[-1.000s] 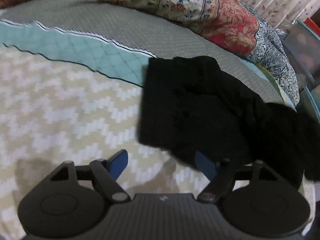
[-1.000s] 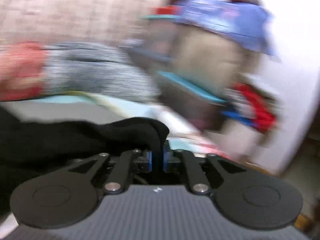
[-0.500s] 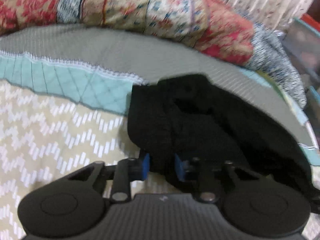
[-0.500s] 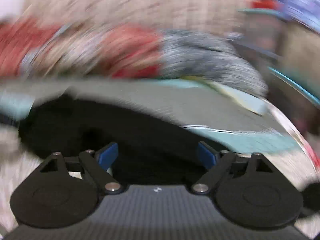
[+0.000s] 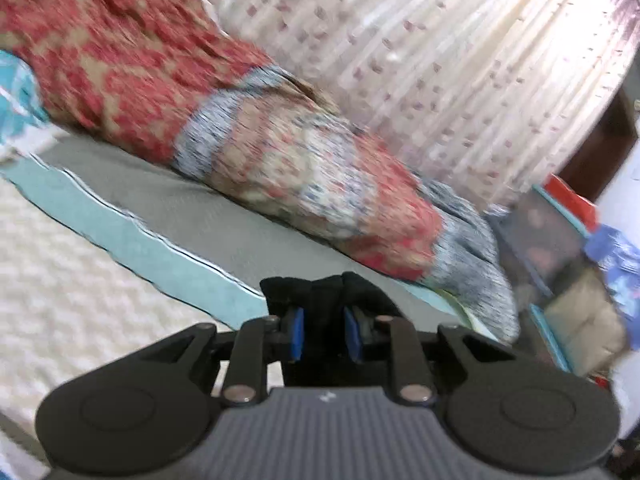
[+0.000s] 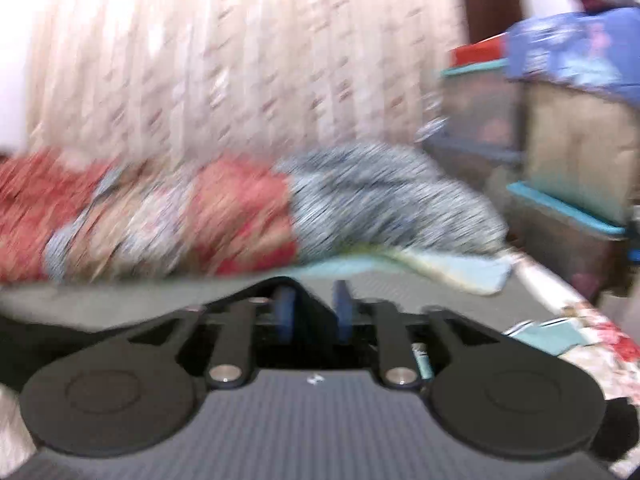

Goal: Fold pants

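Observation:
The black pants show as a bunched fold [image 5: 320, 292] standing up between the blue pads [image 5: 296, 332] of my left gripper [image 5: 325, 332]. Its jaws are closing and the pads press on that fold, lifted above the bed. In the right wrist view more black cloth [image 6: 60, 330] rises from the left to a peak at my right gripper [image 6: 314, 312]. Those jaws are closing too, with cloth filling the gap between the pads [image 6: 286, 312]. The rest of the pants is hidden below both grippers. Both views are blurred.
A rolled red and blue patterned quilt [image 5: 280, 160] lies along the far side of the bed [image 5: 200, 216], against a pale curtain [image 5: 440, 60]. Storage boxes with teal lids [image 6: 560, 220] stand stacked past the bed's right edge. A cream zigzag bedspread [image 5: 60, 280] covers the near left.
My left gripper closed on the pants' near edge and rose, tilting up toward the curtain. My right gripper let go of its fold, opened wide over the pants, then narrowed around cloth again.

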